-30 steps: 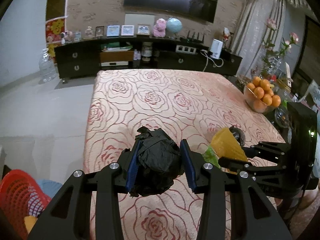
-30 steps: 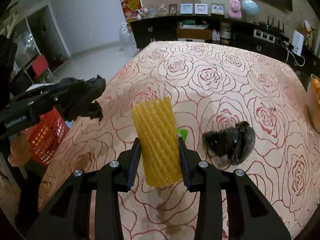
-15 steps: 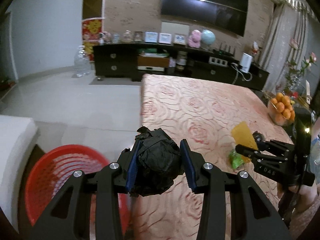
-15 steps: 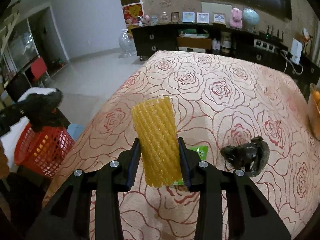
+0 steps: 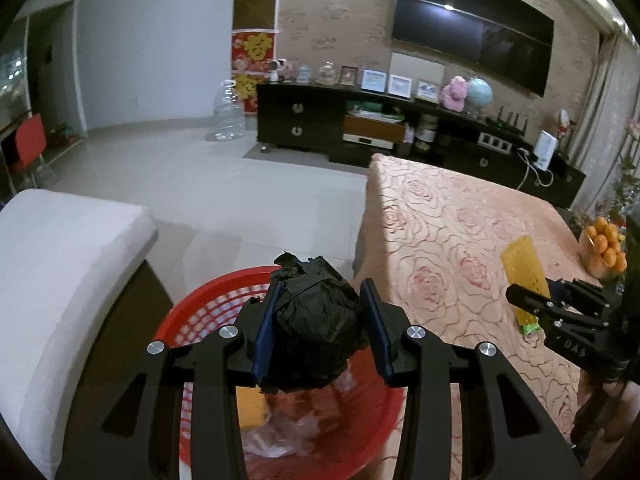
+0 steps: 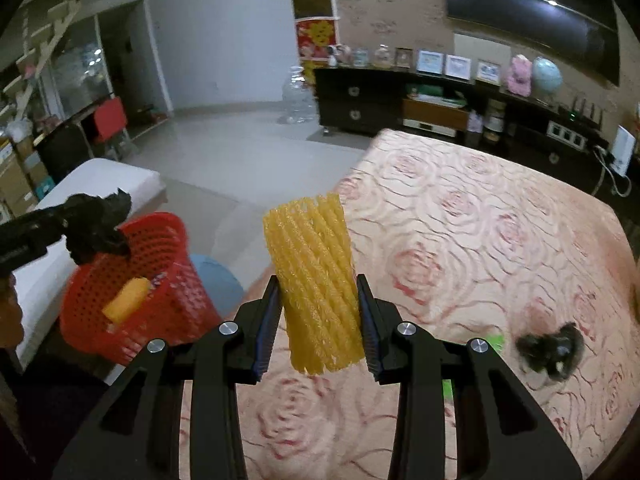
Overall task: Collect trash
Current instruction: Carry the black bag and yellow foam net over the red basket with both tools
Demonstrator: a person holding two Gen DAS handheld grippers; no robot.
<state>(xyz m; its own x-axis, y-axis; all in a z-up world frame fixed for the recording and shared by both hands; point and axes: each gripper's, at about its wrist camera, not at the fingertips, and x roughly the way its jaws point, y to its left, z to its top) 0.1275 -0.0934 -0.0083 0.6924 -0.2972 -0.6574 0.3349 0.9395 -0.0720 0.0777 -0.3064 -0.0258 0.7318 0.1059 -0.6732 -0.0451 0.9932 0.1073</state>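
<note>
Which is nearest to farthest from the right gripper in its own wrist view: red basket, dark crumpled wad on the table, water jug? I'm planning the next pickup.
1. Dark crumpled wad, on the table, lower right.
2. Red basket, on the floor, left.
3. Water jug, far back by the cabinet.

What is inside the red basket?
The red basket holds a yellow foam net and clear plastic. The black wad in the left tool hides the rest.
</note>
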